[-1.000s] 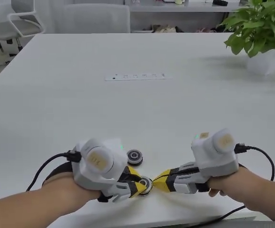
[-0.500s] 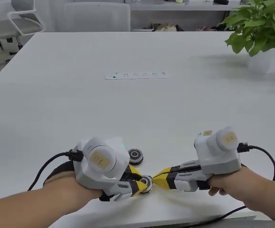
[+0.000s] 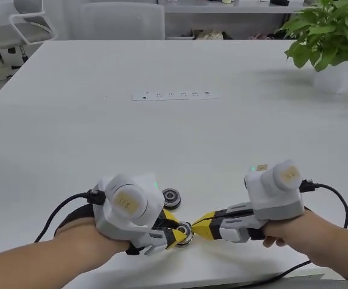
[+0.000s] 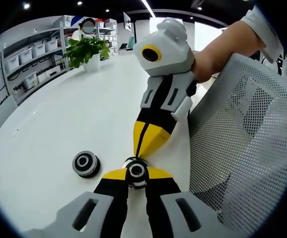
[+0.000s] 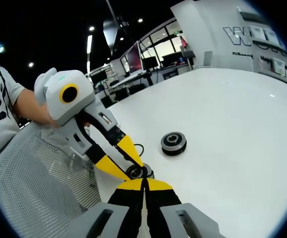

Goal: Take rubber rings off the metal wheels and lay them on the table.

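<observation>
White table [image 3: 162,138]; loose wheel [image 3: 171,196] lies flat, bore upward

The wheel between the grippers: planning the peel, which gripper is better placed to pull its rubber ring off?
Right. The left gripper is clamped across the wheel, steadying it; the right gripper, tips shut, sits at the wheel's rim, likely free to do the pulling.

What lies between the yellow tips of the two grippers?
A small metal wheel with its black rubber ring, clamped by the left gripper; the head view shows it.
</observation>
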`<action>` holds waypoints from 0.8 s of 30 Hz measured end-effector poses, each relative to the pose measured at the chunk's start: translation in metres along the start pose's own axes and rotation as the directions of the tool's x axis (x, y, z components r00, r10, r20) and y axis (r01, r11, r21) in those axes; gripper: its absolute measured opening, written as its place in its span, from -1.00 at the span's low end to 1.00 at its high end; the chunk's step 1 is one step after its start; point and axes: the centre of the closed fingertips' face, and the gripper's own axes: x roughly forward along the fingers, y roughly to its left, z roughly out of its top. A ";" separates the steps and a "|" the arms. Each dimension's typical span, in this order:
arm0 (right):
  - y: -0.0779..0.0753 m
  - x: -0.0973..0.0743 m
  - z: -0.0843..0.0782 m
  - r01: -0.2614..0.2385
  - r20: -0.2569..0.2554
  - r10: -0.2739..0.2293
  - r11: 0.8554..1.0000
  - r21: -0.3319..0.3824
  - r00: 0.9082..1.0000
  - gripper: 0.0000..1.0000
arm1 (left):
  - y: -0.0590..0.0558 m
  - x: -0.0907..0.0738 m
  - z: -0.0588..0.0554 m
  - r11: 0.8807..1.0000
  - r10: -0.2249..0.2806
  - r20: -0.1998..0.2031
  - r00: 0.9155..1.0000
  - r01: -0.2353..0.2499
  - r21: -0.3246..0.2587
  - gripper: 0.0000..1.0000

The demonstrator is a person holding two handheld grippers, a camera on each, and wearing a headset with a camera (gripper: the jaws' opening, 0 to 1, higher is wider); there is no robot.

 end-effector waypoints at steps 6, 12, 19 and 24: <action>0.008 0.004 0.003 -0.025 -0.003 0.025 1.000 -0.019 1.000 -1.00 | 0.000 0.000 0.000 1.000 0.001 0.000 1.000 -0.001 -0.001 -0.84; 0.010 0.005 0.003 -0.038 -0.004 0.038 0.999 -0.037 0.999 -1.00 | 0.000 0.000 0.000 1.000 0.002 0.001 1.000 -0.002 -0.004 -0.84; 0.017 0.006 0.007 -0.070 0.011 0.071 0.996 -0.047 0.997 -1.00 | 0.000 0.000 0.000 1.000 0.003 0.003 1.000 -0.003 -0.009 -0.84; 0.016 0.007 0.007 -0.058 0.009 0.058 0.996 -0.063 0.998 -1.00 | 0.000 0.000 0.000 1.000 0.000 0.005 1.000 0.000 -0.026 -0.84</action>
